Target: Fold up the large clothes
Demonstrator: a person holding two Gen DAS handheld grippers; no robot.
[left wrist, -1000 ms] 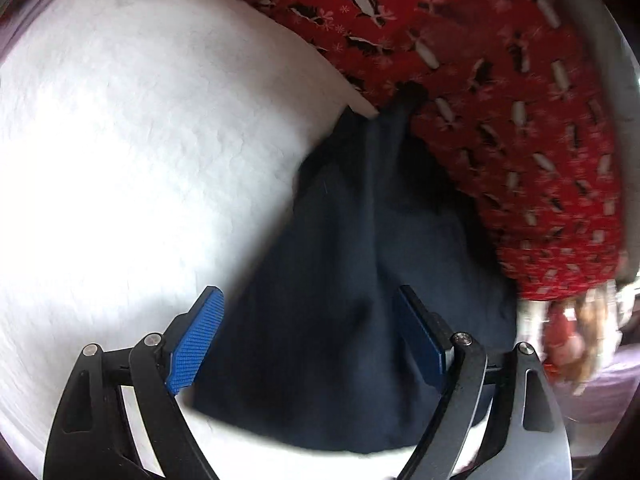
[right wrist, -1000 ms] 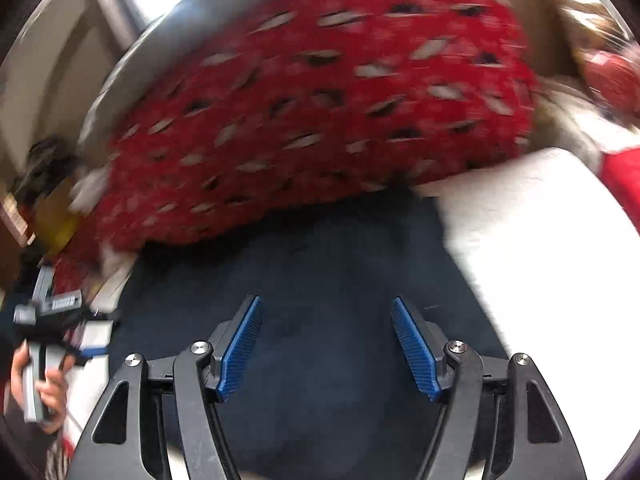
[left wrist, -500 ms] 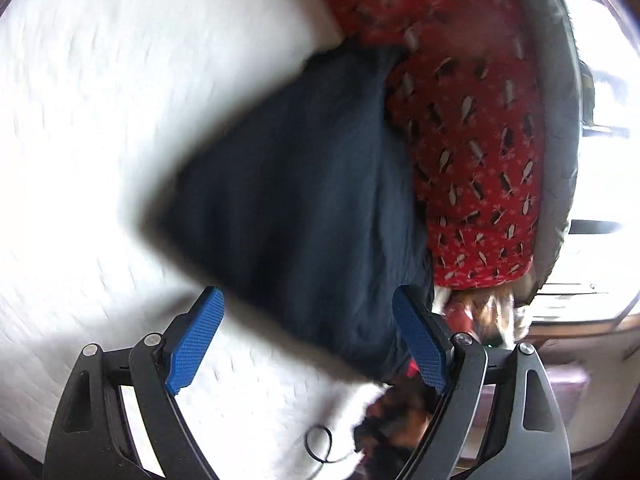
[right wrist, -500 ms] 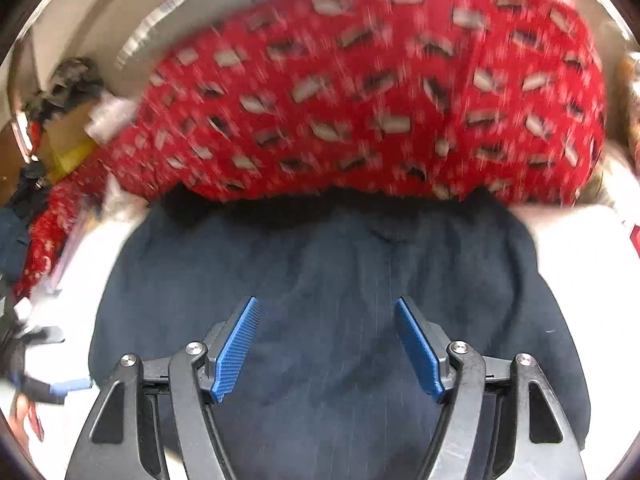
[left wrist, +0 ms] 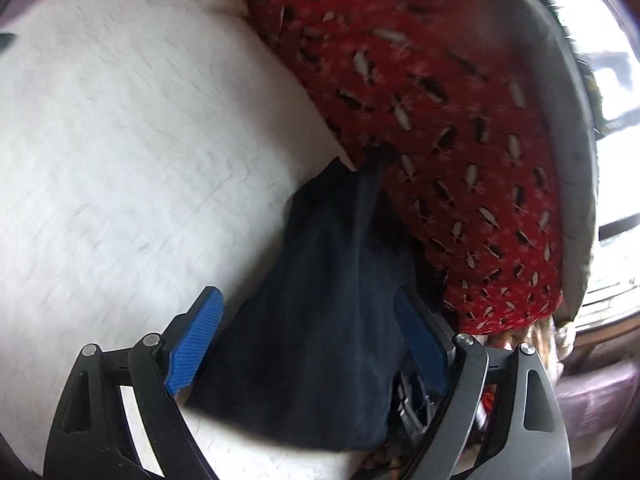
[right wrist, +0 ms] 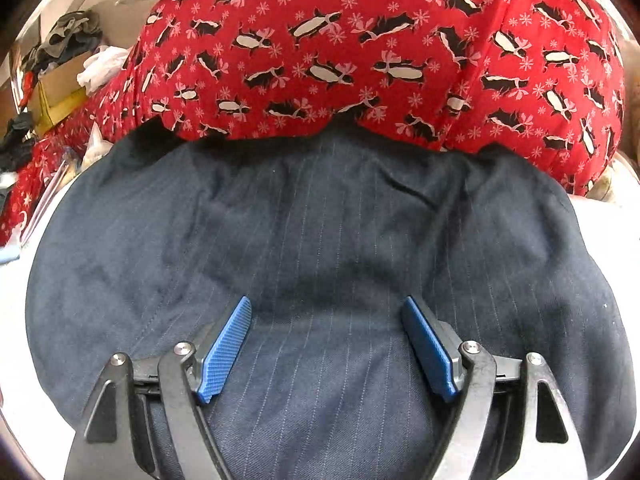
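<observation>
A dark navy pinstriped garment lies folded on a white bed cover, its far edge tucked against a red penguin-print bedding heap. My right gripper hovers close over the garment's near middle, its blue-padded jaws opening, with cloth below them but none pinched. In the left wrist view the same garment runs as a dark wedge toward the red bedding. My left gripper stands wide open above its near end, pads clear of the cloth.
A grey padded headboard or bed edge curves behind the red bedding, with a bright window beyond. Clutter of boxes and clothes sits at the far left in the right wrist view. Dark hardware and small items lie by the garment's right edge.
The right gripper moved in lower over the navy garment and its jaws widened. The left wrist view swung away and back, ending again over the garment's near end.
</observation>
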